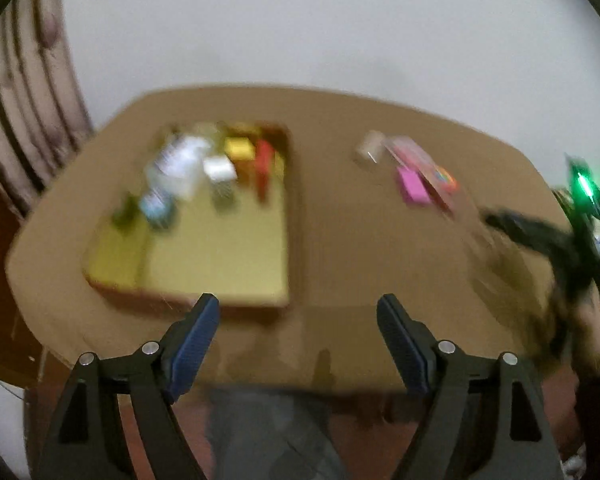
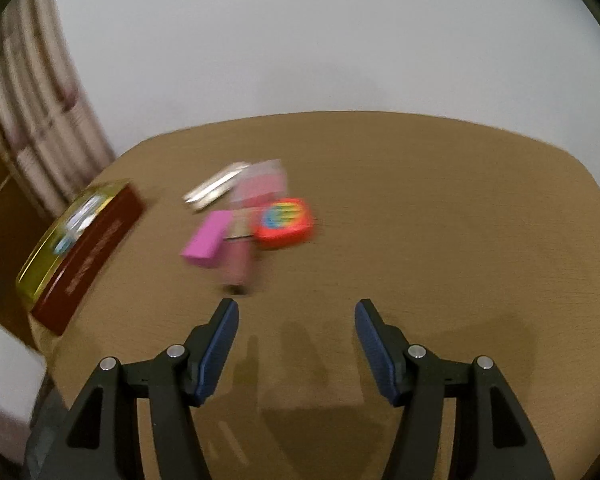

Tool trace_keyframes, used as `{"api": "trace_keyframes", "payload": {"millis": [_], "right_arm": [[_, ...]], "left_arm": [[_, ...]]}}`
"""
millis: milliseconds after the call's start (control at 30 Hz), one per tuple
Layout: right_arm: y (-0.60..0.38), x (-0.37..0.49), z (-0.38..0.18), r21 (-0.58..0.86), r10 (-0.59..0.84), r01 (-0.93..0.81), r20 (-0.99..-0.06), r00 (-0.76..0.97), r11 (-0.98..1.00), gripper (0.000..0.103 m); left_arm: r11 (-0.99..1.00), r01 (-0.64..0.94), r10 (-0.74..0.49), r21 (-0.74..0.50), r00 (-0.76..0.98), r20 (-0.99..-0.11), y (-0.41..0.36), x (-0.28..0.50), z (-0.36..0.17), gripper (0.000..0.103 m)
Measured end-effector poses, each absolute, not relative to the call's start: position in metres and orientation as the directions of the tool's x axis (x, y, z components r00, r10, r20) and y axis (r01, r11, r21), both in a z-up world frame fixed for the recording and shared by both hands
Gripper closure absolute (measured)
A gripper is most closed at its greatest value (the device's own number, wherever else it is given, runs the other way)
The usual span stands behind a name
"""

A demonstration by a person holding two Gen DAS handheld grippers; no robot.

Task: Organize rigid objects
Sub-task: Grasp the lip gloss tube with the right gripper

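Both views are blurred by motion. A red box with a yellow inside [image 1: 220, 264] lies on the brown table [image 1: 340, 248] and holds several small items at its far end. It also shows at the left of the right wrist view [image 2: 92, 244]. Loose on the table are a pink block [image 2: 206, 240], a red toy with a rainbow face [image 2: 284, 222], a pinkish tube [image 2: 236, 260], a clear pink packet [image 2: 260, 184] and a silvery flat item [image 2: 214, 188]. My left gripper [image 1: 298, 312] is open and empty above the table's near edge. My right gripper [image 2: 296, 316] is open and empty, just short of the loose items.
A white wall stands behind the table. A striped curtain [image 2: 28, 120] hangs at the left. In the left wrist view the other gripper, with a green light [image 1: 584, 188], is at the right edge. A white block [image 2: 4, 368] sits at the lower left.
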State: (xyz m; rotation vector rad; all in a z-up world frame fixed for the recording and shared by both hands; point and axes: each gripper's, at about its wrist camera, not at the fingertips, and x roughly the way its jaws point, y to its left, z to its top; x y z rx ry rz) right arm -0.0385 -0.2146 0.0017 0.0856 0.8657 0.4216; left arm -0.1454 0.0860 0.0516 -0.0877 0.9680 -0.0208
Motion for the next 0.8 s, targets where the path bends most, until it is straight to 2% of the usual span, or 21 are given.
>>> {"api": "trace_keyframes", "payload": {"millis": [67, 367, 433, 467, 800], "right_arm": [[-0.197, -0.028, 0.001, 0.242, 0.399, -0.340, -0.740, 0.542, 0.909, 0.041], [-0.180, -0.004, -0.011, 0.320, 0.432, -0.304, -0.778, 0.457, 0.897, 0.051], [-0.176, 0.000, -0.014, 0.315, 0.424, -0.300, -0.790, 0.443, 0.900, 0.067], [-0.175, 0.002, -0.015, 0.315, 0.423, -0.297, -0.793, 0.439, 0.901, 0.068], [-0.163, 0.027, -0.018, 0.339, 0.418, -0.255, -0.812, 0.408, 0.906, 0.070]], "left_arm": [[0.992, -0.022, -0.090, -0.122, 0.550, -0.830, 0.081, -0.158, 0.040, 0.025], [0.990, -0.039, -0.101, -0.139, 0.498, -0.861, 0.079, -0.166, 0.021, 0.025], [0.985, -0.043, -0.125, -0.164, 0.471, -0.873, 0.080, -0.165, 0.015, 0.025], [0.983, -0.047, -0.137, -0.178, 0.459, -0.878, 0.081, -0.164, 0.011, 0.025], [0.979, -0.039, -0.165, -0.202, 0.434, -0.886, 0.084, -0.164, 0.005, 0.025]]}}
